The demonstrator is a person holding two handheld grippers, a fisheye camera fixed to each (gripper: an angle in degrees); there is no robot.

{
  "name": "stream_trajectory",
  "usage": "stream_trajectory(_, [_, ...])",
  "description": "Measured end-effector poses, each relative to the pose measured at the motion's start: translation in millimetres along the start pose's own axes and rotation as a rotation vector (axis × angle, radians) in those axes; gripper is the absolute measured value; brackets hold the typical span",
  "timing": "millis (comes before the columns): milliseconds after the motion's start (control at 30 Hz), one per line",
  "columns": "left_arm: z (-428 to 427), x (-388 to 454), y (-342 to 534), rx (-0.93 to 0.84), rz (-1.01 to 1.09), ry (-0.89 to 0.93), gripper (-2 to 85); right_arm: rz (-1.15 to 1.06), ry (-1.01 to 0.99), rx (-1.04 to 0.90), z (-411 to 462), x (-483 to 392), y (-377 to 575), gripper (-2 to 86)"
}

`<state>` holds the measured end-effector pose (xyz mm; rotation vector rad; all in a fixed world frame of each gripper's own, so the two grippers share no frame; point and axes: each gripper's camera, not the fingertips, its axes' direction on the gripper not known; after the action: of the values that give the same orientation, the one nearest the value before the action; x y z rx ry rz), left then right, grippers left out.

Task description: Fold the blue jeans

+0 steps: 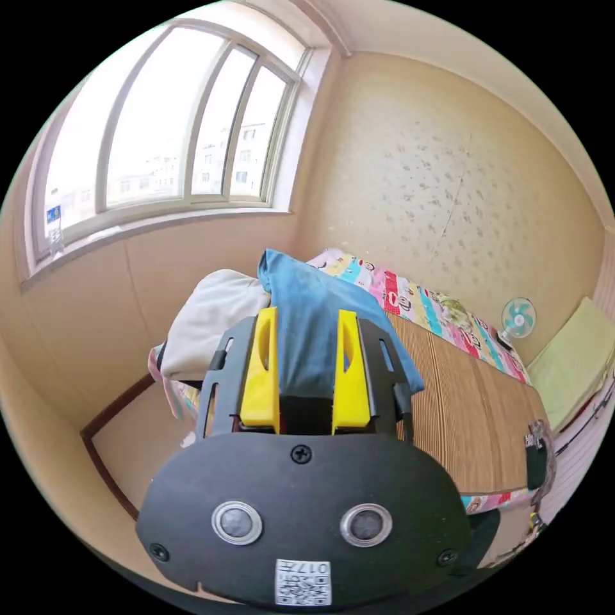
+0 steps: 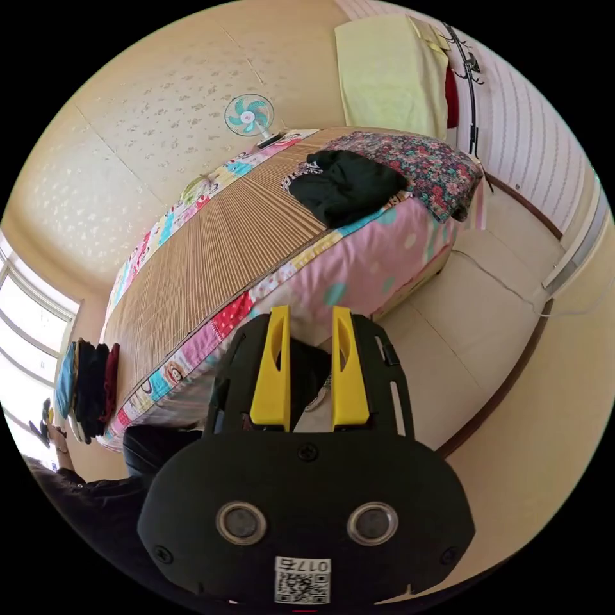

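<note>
1. White code label (image 1: pixel 303 582) on each gripper body, print too small to read.
2. Left gripper (image 1: pixel 306 320): yellow jaws apart, blue jeans (image 1: pixel 314 320) lying between them, contact unclear.
3. Jeans atop a clothes stack (image 1: pixel 211 320) at the bed (image 1: pixel 461 410) end.
4. Right gripper (image 2: pixel 309 317): jaws apart, nothing gripped.

White sticker (image 1: pixel 303 582) on left gripper body: QR code, inverted digits, unreadable; same sticker (image 2: pixel 302 580) in right gripper view.
</note>
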<state>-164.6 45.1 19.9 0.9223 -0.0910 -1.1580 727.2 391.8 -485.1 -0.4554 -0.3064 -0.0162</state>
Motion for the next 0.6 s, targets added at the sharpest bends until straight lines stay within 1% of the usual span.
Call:
stream_trajectory(33, [15, -6, -6, -0.049, -0.038, 0.02, 10.6, 0.021, 0.016, 0.007, -7, 5, 3, 8.1])
stream_trajectory(67, [48, -16, -14, -0.203, -0.161, 0.084, 7.7, 0.047, -0.008, 0.031, -15, 8, 4, 7.1])
stream_trajectory(100, [64, -19, -12, -0.243, -0.304, 0.123, 5.7, 0.049, -0.044, 0.051, -20, 8, 5, 6.3])
stream_trajectory(133, [64, -16, -10, -0.217, -0.351, 0.146, 5.1, 0.022, -0.144, 0.093, -30, 5, 4, 4.8])
stream_trajectory(167, [58, 3, -9, -0.145, -0.353, 0.222, 4.5, -0.023, -0.224, 0.117, -38, -2, 2, 4.0])
stream_trajectory(200, [54, 36, -11, -0.109, -0.288, 0.339, 4.3, -0.046, -0.242, 0.122, -41, -8, 1, 3.7])
stream_trajectory(233, [54, 55, -12, -0.114, -0.254, 0.388, 4.2, -0.089, -0.235, 0.126, -46, -21, -1, 3.2])
stream_trajectory(300, [58, 151, -2, -0.191, -0.029, 0.558, 4.1, -0.151, -0.179, 0.132, -52, -44, -1, 2.6])
stream_trajectory(333, [60, 175, 5, -0.218, 0.029, 0.602, 4.1, -0.189, -0.148, 0.131, -53, -58, 0, 2.5])
stream_trajectory(367, [62, 219, 25, -0.278, 0.129, 0.68, 4.0, -0.219, -0.128, 0.118, -52, -71, 3, 2.4])
stream_trajectory(400, [59, 259, 54, -0.299, 0.228, 0.768, 4.0, -0.23, -0.119, 0.108, -51, -77, 4, 2.5])
stream_trajectory(433, [56, 277, 70, -0.302, 0.287, 0.816, 4.0, -0.253, -0.107, 0.092, -48, -88, 9, 2.7])
stream_trajectory(467, [48, 312, 106, -0.327, 0.424, 0.901, 3.9, -0.283, -0.098, 0.084, -45, -99, 16, 3.1])
stream_trajectory(500, [40, 341, 145, -0.382, 0.56, 0.967, 3.9, -0.296, -0.091, 0.081, -42, -104, 20, 3.3])
stream_trajectory(533, [36, 354, 167, -0.423, 0.622, 0.994, 3.6, -0.315, -0.074, 0.071, -36, -114, 29, 3.9])
stream_trajectory(567, [31, 370, 211, -0.515, 0.702, 1.029, 3.0, -0.332, -0.069, 0.057, -28, -124, 37, 4.6])
stream_trajectory(600, [25, 374, 252, -0.577, 0.731, 1.061, 2.5, -0.342, -0.076, 0.047, -23, -128, 41, 5.1])
